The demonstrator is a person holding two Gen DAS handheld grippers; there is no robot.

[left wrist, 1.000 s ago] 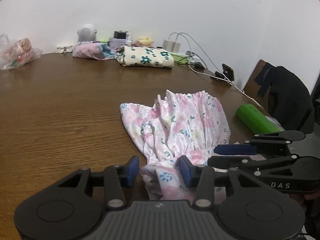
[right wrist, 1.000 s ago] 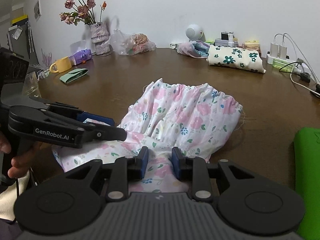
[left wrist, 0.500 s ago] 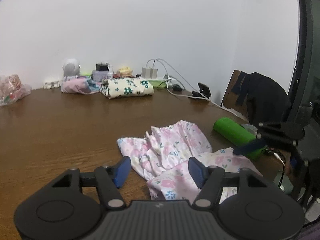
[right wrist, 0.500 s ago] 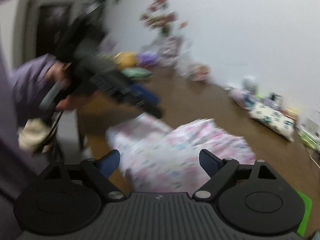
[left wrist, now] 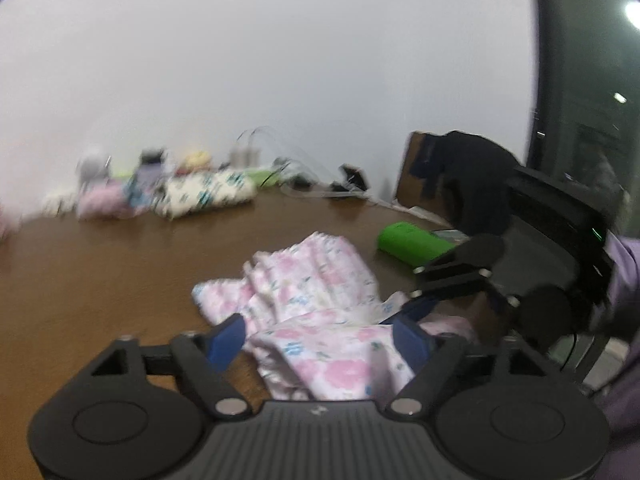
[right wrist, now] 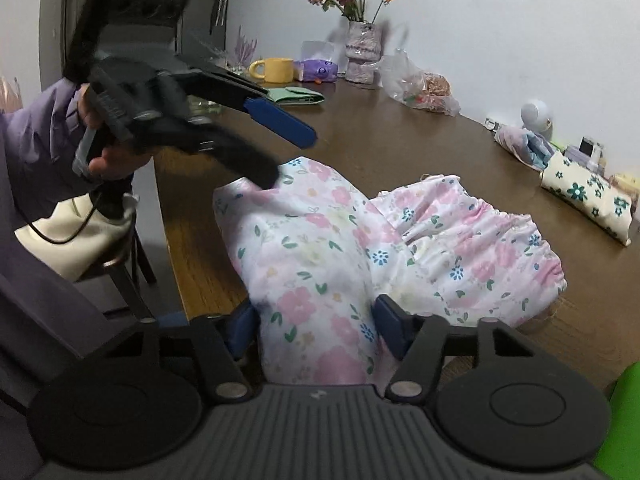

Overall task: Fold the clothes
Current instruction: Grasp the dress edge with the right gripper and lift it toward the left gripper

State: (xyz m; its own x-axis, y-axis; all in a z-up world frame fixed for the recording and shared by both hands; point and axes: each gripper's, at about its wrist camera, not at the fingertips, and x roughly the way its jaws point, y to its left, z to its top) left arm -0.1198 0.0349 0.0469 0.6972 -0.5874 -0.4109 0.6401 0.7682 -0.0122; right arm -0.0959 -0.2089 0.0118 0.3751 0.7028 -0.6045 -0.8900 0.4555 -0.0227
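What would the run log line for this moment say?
task: fold clothes | left gripper: opening, above floral garment | right gripper: closing, garment between jaws | table

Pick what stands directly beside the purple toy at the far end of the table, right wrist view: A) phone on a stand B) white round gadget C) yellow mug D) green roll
C: the yellow mug sits right next to the purple toy near the flower vase, on the far end of the table.
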